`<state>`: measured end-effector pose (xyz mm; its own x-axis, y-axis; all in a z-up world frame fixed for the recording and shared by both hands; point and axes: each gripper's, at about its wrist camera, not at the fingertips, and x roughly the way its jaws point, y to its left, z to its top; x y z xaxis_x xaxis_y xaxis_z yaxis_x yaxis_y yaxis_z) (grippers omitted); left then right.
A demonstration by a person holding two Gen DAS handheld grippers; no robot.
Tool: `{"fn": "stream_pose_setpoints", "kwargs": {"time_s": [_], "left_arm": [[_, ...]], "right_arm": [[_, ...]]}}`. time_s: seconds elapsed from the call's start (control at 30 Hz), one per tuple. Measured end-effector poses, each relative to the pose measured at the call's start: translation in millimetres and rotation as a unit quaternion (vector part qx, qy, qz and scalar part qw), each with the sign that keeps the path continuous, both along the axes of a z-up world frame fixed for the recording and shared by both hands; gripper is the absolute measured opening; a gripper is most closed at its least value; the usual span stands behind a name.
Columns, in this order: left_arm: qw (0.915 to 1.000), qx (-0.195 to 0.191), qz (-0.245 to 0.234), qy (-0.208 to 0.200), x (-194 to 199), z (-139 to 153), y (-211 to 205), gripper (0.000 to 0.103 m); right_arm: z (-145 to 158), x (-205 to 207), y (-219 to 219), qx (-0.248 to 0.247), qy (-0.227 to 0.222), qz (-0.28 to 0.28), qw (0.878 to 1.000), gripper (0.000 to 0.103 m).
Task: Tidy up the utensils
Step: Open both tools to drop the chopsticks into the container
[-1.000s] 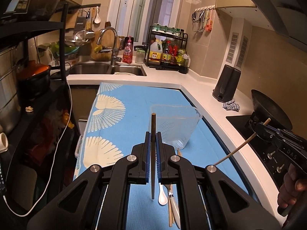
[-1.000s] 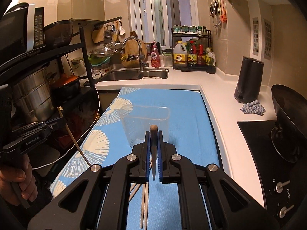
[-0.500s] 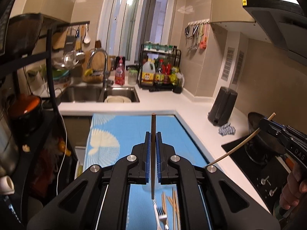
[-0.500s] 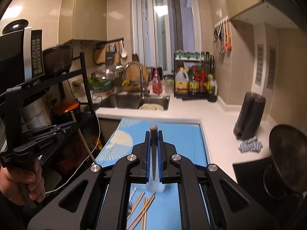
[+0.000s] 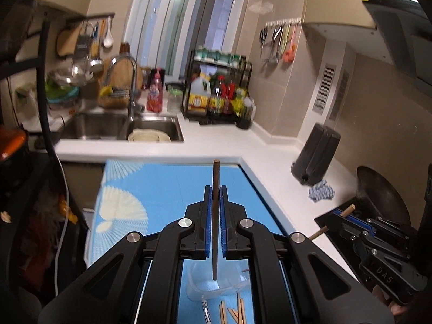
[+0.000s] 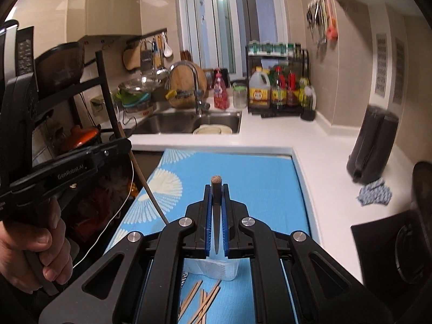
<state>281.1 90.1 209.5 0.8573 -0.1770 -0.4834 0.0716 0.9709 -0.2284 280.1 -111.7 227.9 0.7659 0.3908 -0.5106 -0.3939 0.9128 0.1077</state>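
My left gripper (image 5: 215, 190) is shut on a dark chopstick (image 5: 215, 216) that stands upright between its blue pads. Below its fingers sits a clear plastic container (image 5: 232, 287) on the blue mat (image 5: 167, 189), with loose chopsticks (image 5: 233, 313) and a patterned handle (image 5: 205, 307) in front of it. My right gripper (image 6: 216, 189) is shut on another chopstick (image 6: 216, 205), above the same container (image 6: 218, 268) and loose chopsticks (image 6: 202, 305). In the left wrist view the right gripper (image 5: 348, 216) shows at the right edge. A hand (image 6: 35, 245) holds the left gripper (image 6: 118, 145) at the left edge of the right wrist view.
Beyond the mat are a sink (image 5: 151, 127) with a plate in it, a tap and a rack of bottles (image 5: 216, 91). A black canister (image 5: 316, 156), a blue cloth (image 5: 321, 191) and a wok (image 5: 383, 197) stand to the right. A black shelf with an orange pot (image 6: 81, 137) is at the left.
Both grippers, each still shut on its chopstick, have risen and moved forward toward the sink end. The clear container went from ahead of the fingers to beneath them.
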Motion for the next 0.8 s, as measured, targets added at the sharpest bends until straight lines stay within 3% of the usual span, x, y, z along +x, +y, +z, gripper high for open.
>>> {"fn": "stream_pose_setpoints", "kwargs": {"time_s": [0.2,0.3,0.33,0.37,0.43,0.53,0.8], "left_arm": [[0.9987,-0.021,-0.021,0.042,10,-44,4,0.005],[0.9973,-0.035,-0.025,0.06,10,-53,8,0.009],[0.9974,-0.035,-0.023,0.058,9,-52,10,0.017],[0.9978,-0.033,-0.019,0.054,5,-51,11,0.028],[0.999,-0.028,-0.006,0.035,-4,-42,14,0.036],[0.9998,-0.015,0.009,0.01,-20,-27,14,0.037],[0.9987,0.015,0.034,-0.036,-78,-8,10,0.037]], "right_arm": [[-39,23,-6,0.016,0.052,-0.004,0.999,0.011],[-49,26,-11,0.019,0.067,-0.017,0.997,0.027],[-51,25,-11,0.018,0.068,-0.02,0.997,0.034],[-51,24,-11,0.013,0.067,-0.023,0.997,0.037],[-49,19,-11,0.007,0.061,-0.027,0.998,0.041],[-40,8,-14,0.002,0.048,-0.036,0.998,0.047],[-19,-32,-31,-0.015,-0.001,-0.058,0.998,0.047]]}}
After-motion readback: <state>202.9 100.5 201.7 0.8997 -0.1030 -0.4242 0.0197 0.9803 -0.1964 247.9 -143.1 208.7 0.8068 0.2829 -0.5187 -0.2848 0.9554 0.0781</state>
